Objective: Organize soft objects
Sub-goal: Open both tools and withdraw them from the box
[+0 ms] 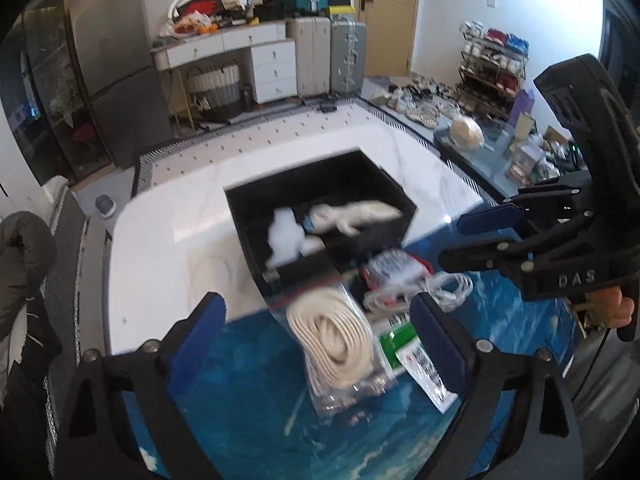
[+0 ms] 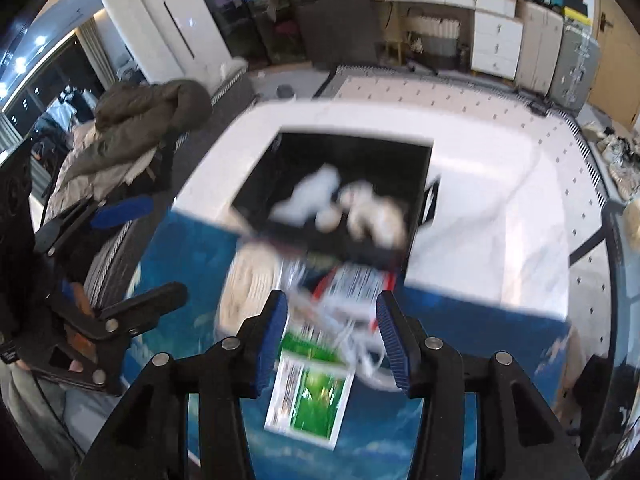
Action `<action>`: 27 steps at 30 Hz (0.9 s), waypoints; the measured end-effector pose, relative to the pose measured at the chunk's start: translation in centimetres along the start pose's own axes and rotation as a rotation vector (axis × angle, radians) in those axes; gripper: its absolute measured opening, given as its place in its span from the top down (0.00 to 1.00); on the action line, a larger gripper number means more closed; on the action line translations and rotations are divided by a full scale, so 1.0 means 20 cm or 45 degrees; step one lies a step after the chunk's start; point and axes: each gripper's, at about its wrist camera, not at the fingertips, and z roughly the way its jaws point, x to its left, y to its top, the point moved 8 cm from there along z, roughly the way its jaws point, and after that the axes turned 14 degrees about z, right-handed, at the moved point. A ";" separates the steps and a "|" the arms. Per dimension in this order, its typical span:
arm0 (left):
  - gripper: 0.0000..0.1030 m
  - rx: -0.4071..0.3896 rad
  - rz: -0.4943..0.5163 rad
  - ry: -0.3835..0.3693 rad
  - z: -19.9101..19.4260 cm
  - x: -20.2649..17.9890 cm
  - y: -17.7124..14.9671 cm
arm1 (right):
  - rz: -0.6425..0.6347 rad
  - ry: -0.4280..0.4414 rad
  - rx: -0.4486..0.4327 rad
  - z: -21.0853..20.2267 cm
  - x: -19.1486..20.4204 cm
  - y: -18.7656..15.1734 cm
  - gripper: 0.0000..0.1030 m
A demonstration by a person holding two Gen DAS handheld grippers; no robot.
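Between the spread fingers of the left claw [image 1: 316,332] lies a coil of cream rope sealed in a clear bag [image 1: 336,340], flat on the blue sky-print cloth [image 1: 248,392] at the near end of the bench [image 1: 160,248]. Just beyond it sit a loose bundle of white cable [image 1: 444,286], a red-and-white packet [image 1: 394,266] and a green-and-white packet [image 2: 308,392]. Past these, the black box [image 1: 360,176] stands partly on the white benchtop; it already holds two white soft toys [image 1: 316,224], side by side.

Both claws are parted and hold nothing. The right claw [image 2: 332,334] hovers above the cable and the green packet, its fingers straddling them without visible contact; motion blur hides the fine detail.

The bagged rope looks light and limp. Its plastic skin is probably slick and will likely crinkle and slide under the pads, so pinching across the thick middle of the coil, plastic and rope together, seems safer than taking a bag corner, which could stretch or slip. The cable bundle would sag and trail loops; gripping where the strands cross thickest should keep it together. The flat packets offer little to grip except an edge.
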 end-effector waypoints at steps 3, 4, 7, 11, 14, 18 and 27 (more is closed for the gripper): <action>0.09 0.064 -0.005 -0.052 0.06 -0.10 -0.07 | -0.054 -0.033 0.065 0.07 0.03 -0.16 0.40; 0.09 0.084 -0.002 -0.060 0.09 -0.12 -0.09 | -0.060 -0.035 0.088 0.10 0.03 -0.20 0.39; 0.09 0.148 -0.002 -0.074 0.17 -0.16 -0.15 | -0.048 -0.109 0.106 0.17 -0.04 -0.25 0.37; 0.09 0.173 0.000 -0.055 0.25 -0.16 -0.16 | -0.009 -0.104 0.148 0.20 -0.12 -0.28 0.34; 0.09 0.198 -0.009 -0.072 0.31 -0.17 -0.15 | -0.011 -0.118 0.153 0.22 -0.15 -0.31 0.30; 0.12 0.224 0.023 -0.040 0.39 -0.18 -0.14 | 0.008 -0.103 0.173 0.23 -0.16 -0.36 0.27; 0.72 0.270 -0.034 -0.109 0.39 -0.11 -0.20 | -0.012 -0.104 0.217 0.29 -0.13 -0.50 0.27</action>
